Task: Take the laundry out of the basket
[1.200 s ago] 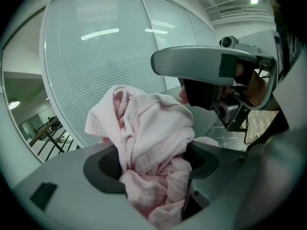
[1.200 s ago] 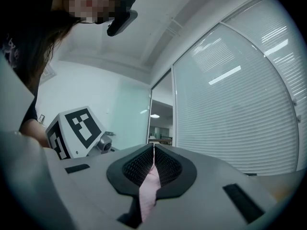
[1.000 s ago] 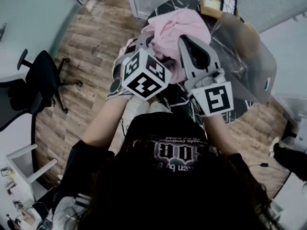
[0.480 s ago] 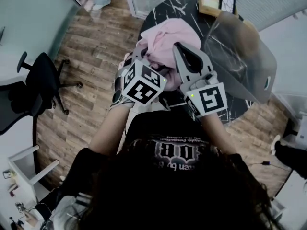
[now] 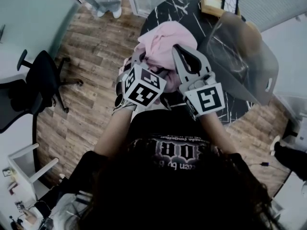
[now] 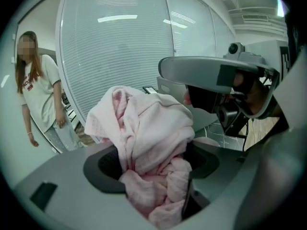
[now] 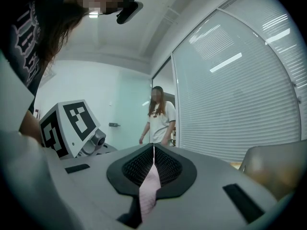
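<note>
Left gripper view is showing a bunched pink cloth (image 6: 144,133) being clamped by the left gripper (image 6: 153,169). The jaws are being kept partly apart by the thick wad between them, and the cloth is spilling up and over the pads. From the right gripper view, the right gripper (image 7: 152,164) is being seen with its jaws almost together, and a thin fold of the same pink cloth is being pinched between them. In the head view the cloth is being held up by both grippers side by side, just ahead of their tips, over the near-left part of the round black marbled bench (image 5: 168,6). The translucent basket (image 5: 240,56) is being left on the bench to the right of the cloth, just beside the right gripper, and the cloth is being kept outside it. A person in a white T-shirt (image 6: 41,95) is being caught standing on the wooden floor (image 5: 96,47) beyond the bench.
</note>
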The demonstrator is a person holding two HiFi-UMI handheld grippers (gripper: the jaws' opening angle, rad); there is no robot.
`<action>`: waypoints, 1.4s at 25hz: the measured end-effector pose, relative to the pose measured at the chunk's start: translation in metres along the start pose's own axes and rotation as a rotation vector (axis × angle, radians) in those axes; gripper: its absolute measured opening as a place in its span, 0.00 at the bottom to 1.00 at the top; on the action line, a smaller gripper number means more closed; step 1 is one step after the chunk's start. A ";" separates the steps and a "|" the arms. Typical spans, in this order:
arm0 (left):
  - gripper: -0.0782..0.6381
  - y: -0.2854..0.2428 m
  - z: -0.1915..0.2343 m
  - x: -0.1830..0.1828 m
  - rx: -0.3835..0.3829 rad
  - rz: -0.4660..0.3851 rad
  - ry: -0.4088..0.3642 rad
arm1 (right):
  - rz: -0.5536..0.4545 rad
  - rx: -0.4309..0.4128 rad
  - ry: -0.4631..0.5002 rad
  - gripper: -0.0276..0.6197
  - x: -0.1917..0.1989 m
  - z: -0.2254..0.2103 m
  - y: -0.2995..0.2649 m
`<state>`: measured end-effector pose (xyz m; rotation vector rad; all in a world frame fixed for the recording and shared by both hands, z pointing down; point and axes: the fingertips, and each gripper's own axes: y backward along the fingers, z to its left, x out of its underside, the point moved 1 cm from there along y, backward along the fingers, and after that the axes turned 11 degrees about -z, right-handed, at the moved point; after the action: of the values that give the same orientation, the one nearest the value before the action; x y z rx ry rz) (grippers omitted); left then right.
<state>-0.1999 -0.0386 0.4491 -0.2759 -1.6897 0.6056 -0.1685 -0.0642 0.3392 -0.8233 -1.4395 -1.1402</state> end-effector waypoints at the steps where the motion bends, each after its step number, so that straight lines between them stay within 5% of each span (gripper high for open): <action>1: 0.58 -0.001 -0.002 0.001 0.002 -0.001 0.008 | -0.004 -0.001 0.005 0.09 0.001 0.000 0.000; 35: 0.58 -0.005 -0.018 0.004 0.027 0.022 -0.007 | 0.021 0.066 0.005 0.08 0.010 -0.016 0.013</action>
<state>-0.1822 -0.0367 0.4575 -0.2733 -1.6856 0.6462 -0.1534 -0.0763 0.3513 -0.7869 -1.4531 -1.0727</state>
